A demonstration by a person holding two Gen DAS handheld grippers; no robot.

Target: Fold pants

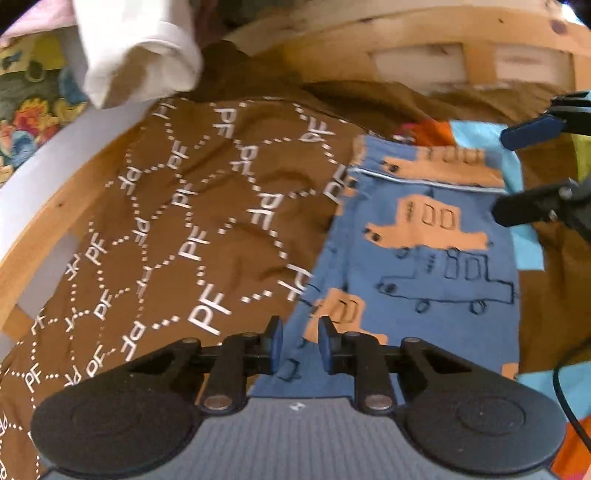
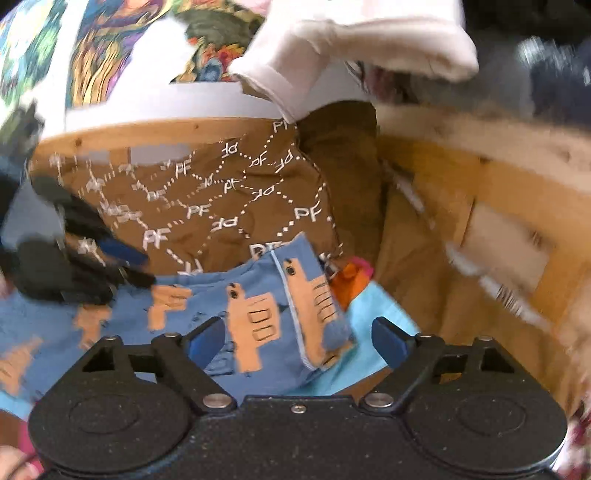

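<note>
Blue truck-print pants (image 1: 424, 236) spread flat at 2 o'clock over brown PF-lettered fabric (image 1: 184, 206). Left gripper (image 1: 301, 341) above the pants' near edge, fingers narrowly parted, pinching nothing. Right gripper (image 2: 299, 341) spread wide, straddling the waistband corner (image 2: 317, 295), pads clear of cloth.

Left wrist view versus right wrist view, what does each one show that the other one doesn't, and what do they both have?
Only the left wrist view shows the left gripper up close, jaws narrowly apart with nothing pinched, over the blue truck-print pants. Only the right wrist view shows the right gripper up close, jaws wide, with the pants' folded end lying between them unpinched, plus light blue fabric beneath. Both show the pants, the brown PF-print cloth, a white garment, the wooden frame, and the opposite gripper at the frame's edge.
</note>
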